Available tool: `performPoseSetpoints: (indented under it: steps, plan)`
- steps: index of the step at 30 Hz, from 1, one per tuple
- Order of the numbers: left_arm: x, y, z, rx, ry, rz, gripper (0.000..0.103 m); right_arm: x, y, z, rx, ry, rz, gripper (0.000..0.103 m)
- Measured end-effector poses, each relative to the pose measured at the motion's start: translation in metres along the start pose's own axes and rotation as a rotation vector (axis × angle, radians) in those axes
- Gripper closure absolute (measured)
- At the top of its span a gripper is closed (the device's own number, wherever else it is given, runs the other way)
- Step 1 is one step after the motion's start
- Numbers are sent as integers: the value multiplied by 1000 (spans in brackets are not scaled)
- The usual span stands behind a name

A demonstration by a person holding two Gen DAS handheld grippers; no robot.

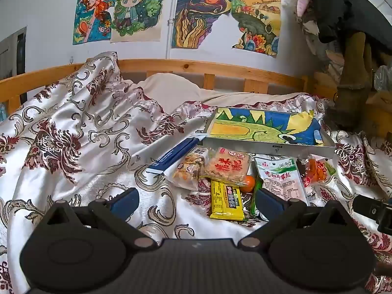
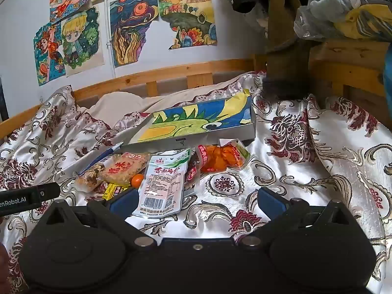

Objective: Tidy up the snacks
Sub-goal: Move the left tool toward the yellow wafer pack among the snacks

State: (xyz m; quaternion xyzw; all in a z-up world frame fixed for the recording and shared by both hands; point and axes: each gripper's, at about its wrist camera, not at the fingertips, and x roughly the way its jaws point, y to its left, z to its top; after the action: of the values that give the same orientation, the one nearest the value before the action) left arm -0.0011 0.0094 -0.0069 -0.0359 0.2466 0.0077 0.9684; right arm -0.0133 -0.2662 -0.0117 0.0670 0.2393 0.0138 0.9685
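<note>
My left gripper [image 1: 196,202] hangs over the bed's floral quilt [image 1: 73,134] with its fingers spread wide and nothing between them. The snack pile lies ahead, toward my right finger: a yellow packet [image 1: 226,202] just inside that finger, a rice cracker pack [image 1: 229,166] beyond it, half covering a small orange fruit [image 1: 247,183]. My right fingertip hides the lower corner of the white seaweed pouch [image 1: 281,178].

My right gripper [image 2: 196,202] is equally wide open and holds nothing; the same pouch [image 2: 163,186] lies just beside its left finger. Past it sit an orange snack bag [image 2: 220,158] and the shallow box [image 2: 191,125], lined with a dinosaur drawing. Packets under the pouch are too buried to identify.
</note>
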Motion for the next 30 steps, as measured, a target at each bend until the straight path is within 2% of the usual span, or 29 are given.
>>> performPoseSetpoints:
  steps: [22,30]
  plan:
    - [4,-4,0,-3,17,-1,0,1,3,-3,1,2,5,1]
    - [9,-6,2,1,41,-4,0,1,7,2,-39,2,8,1]
